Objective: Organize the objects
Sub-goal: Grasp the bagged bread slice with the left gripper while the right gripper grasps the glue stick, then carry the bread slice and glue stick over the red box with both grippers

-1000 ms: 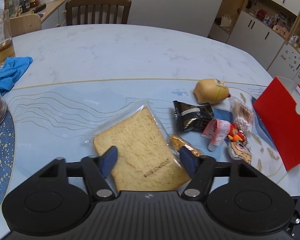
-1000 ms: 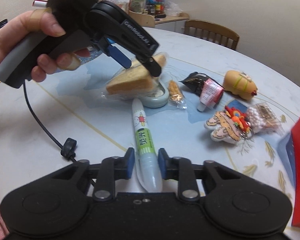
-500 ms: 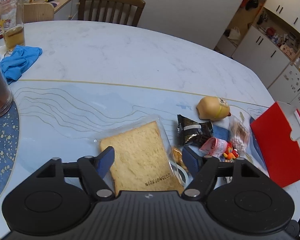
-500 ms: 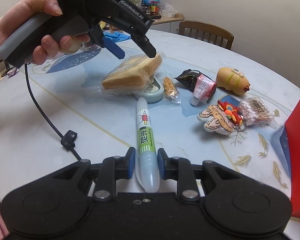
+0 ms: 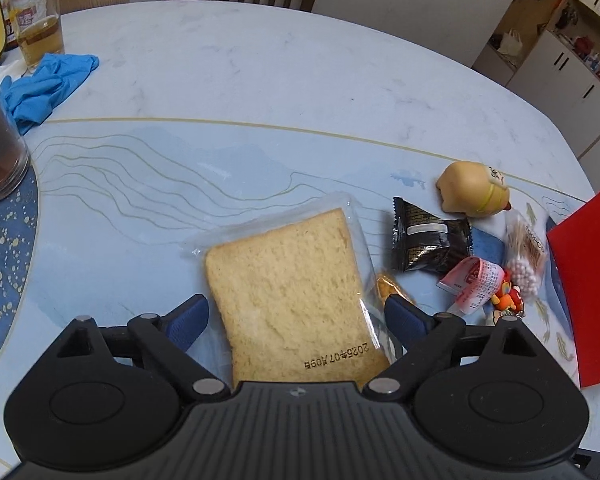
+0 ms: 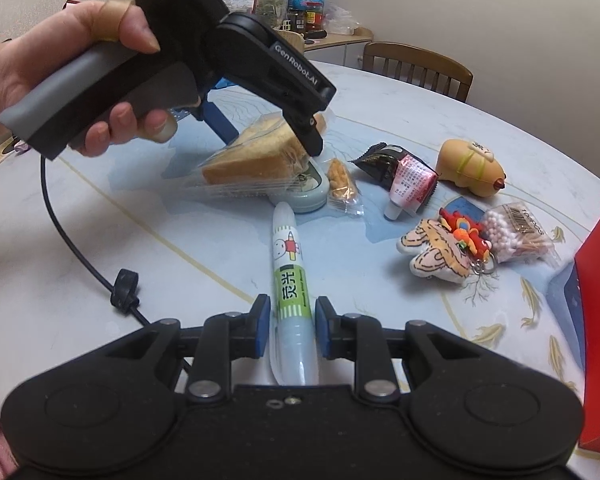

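Holding the left gripper (image 5: 296, 320) over the bagged bread slice (image 5: 292, 296) on the table (image 5: 260, 80); my jaws just opened wide, pads clear. Right gripper (image 6: 288, 320) stays clamped narrow on marker pen (image 6: 290, 280).

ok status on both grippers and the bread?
Left gripper open, just widened, straddling bagged bread, pads clear. Right gripper shut on the glue pen. Bread's one end rests on a green case; snack packet alongside.
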The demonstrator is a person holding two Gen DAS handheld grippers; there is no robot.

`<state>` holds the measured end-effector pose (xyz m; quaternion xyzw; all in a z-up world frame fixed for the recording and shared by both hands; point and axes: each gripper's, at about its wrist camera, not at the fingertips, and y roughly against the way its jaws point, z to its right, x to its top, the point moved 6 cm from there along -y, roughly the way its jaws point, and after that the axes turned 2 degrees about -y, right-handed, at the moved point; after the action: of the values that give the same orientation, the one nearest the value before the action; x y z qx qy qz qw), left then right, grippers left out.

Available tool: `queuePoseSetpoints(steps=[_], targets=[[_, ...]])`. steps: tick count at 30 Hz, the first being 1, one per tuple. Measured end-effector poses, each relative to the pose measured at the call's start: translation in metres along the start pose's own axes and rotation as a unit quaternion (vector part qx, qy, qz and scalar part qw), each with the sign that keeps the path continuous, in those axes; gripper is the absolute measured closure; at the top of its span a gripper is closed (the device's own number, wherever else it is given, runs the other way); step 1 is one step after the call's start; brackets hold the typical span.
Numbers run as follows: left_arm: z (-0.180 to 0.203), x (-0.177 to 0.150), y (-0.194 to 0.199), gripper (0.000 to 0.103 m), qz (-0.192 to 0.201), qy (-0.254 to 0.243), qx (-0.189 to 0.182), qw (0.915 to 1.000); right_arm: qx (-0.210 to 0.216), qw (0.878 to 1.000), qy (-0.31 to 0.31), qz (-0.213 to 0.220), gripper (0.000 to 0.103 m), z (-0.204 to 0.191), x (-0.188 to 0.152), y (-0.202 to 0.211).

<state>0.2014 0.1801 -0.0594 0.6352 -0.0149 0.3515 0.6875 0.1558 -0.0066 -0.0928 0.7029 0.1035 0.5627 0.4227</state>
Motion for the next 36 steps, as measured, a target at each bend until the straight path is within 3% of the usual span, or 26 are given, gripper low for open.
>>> queuePoseSetpoints(steps=[7,11,13,21,29,30,33,36], targets=[[0.0,-0.004,0.0,0.01,0.017,0.003,-0.006,0.9998,0.0,1.0,-0.004,0.005,0.079,0.001,0.002,-0.002],[0.001,-0.006,0.005,0.025,0.028,-0.008,-0.002,0.9996,-0.006,1.0,0.001,0.011,0.081,-0.002,0.001,-0.002],[0.002,-0.008,0.009,0.027,0.033,-0.013,-0.007,0.9993,-0.008,1.0,-0.002,0.014,0.082,-0.003,-0.001,0.001],[0.01,-0.014,0.033,0.028,0.046,-0.044,-0.02,0.9978,-0.033,0.997,-0.043,0.047,0.082,0.016,-0.003,0.026],[0.048,-0.018,0.07,0.027,0.061,-0.089,-0.052,0.9928,-0.058,0.991,-0.08,0.088,0.084,0.046,0.006,0.061],[0.055,-0.018,0.073,0.027,0.063,-0.096,-0.056,0.9918,-0.059,0.991,-0.083,0.092,0.102,0.049,0.007,0.066],[0.076,-0.019,0.081,0.027,0.071,-0.121,-0.065,0.9879,-0.06,0.989,-0.087,0.098,0.103,0.059,0.01,0.079],[0.09,-0.019,0.084,0.027,0.074,-0.134,-0.073,0.9855,-0.048,0.993,-0.084,0.065,0.102,0.066,0.002,0.075]])
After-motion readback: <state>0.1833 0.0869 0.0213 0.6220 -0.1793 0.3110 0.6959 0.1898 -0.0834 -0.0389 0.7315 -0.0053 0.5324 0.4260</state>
